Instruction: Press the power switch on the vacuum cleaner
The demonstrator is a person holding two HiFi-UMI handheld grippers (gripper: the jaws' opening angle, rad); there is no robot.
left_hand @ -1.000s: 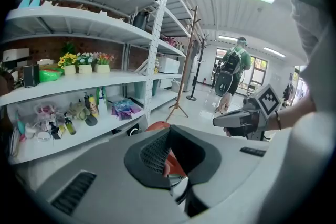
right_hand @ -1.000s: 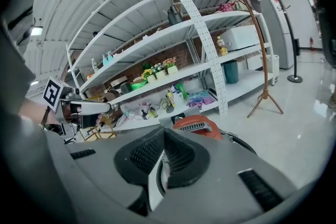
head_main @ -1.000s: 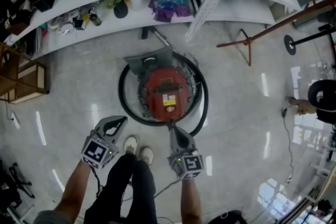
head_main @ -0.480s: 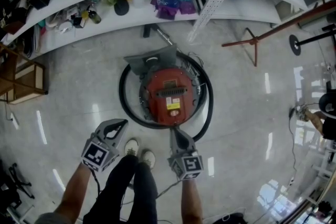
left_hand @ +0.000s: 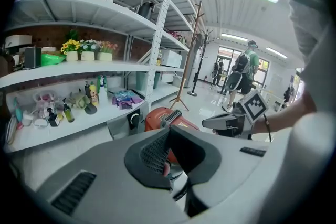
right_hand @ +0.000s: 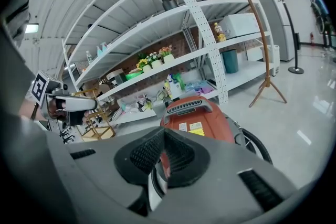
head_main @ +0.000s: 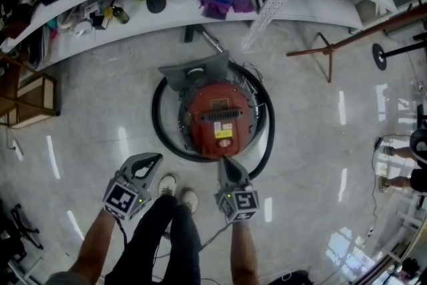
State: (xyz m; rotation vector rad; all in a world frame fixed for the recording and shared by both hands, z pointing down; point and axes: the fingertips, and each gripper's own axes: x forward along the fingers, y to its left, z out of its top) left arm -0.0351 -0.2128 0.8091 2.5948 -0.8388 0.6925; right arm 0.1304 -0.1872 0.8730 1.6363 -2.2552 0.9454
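Head view: left tool [head_main: 153,157], right tool [head_main: 224,161] closed, empty; right maybe touching vacuum cleaner [head_main: 219,118]; bottles [head_main: 117,13] on shelf [head_main: 280,7]

Vacuum cleaner [head_main: 217,118] with a glossy red plastic shell and a matt black rubbery hose [head_main: 155,120], on a polished, mirror-shiny pale floor [head_main: 313,143]. White painted metal shelves [head_main: 307,7]. Left gripper [head_main: 153,158] and right gripper [head_main: 224,161]: matt grey plastic, with black ribbed facing on the fingers [left_hand: 152,152].

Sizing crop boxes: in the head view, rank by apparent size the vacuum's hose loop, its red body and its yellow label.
1. hose loop, ringing the body
2. red body
3. yellow label, smallest by far
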